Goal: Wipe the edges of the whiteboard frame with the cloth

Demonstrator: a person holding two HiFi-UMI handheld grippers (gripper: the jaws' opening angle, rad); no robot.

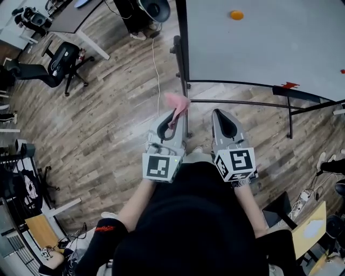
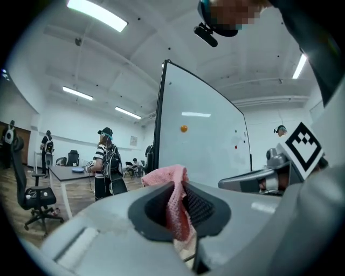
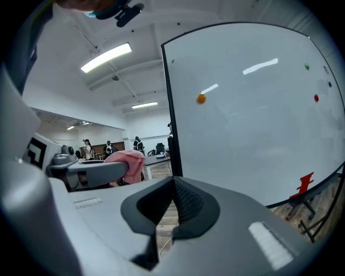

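Note:
A pink cloth (image 1: 177,108) is pinched in my left gripper (image 1: 173,119), its loose end sticking out past the jaw tips; the left gripper view shows the cloth (image 2: 173,202) clamped between the dark pads. My right gripper (image 1: 222,116) is shut with nothing in it, side by side with the left. The whiteboard (image 1: 259,43) stands just ahead, its black left frame edge (image 1: 181,40) in line above the cloth. In the right gripper view the frame edge (image 3: 169,108) rises straight ahead of the right gripper (image 3: 173,202).
An orange magnet (image 1: 236,15) sits high on the board, a red one (image 1: 289,85) near its lower rail. The board's black stand legs (image 1: 290,116) cross the wood floor. An office chair (image 1: 58,63) and a desk (image 1: 75,21) stand at left. People are in the room beyond.

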